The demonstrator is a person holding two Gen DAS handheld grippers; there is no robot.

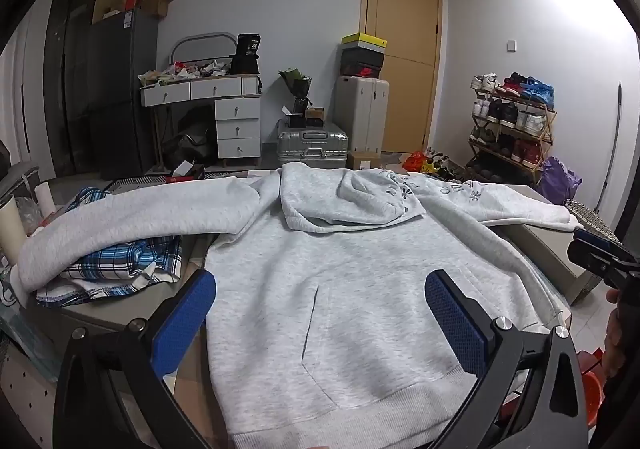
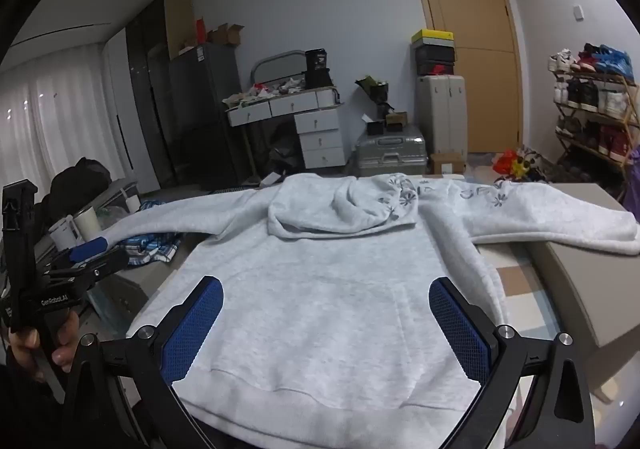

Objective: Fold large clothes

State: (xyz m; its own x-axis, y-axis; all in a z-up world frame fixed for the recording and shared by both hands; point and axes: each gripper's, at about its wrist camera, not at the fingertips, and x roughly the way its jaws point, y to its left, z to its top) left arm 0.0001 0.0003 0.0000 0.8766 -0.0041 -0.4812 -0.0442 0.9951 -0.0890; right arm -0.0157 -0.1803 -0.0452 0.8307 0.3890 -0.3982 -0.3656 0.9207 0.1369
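Observation:
A light grey hoodie point(image 1: 340, 289) lies spread face up on the table, hem nearest me, hood point(image 1: 352, 197) folded onto its chest and both sleeves stretched sideways. My left gripper point(image 1: 320, 289) hovers open above the front pocket, its blue pads wide apart with nothing between them. In the right wrist view the same hoodie point(image 2: 328, 289) fills the middle, and my right gripper point(image 2: 326, 297) hangs open over its lower body near the hem. The left gripper point(image 2: 86, 255) shows at the left edge there, held by a hand. The right sleeve point(image 2: 560, 217) drapes over a beige box.
A blue plaid cloth point(image 1: 120, 261) lies under the left sleeve. A beige box point(image 2: 580, 289) stands at the table's right. Paper rolls point(image 2: 76, 229) sit at the left. Behind are a white desk point(image 1: 224, 109), suitcases point(image 1: 312, 145) and a shoe rack point(image 1: 516, 129).

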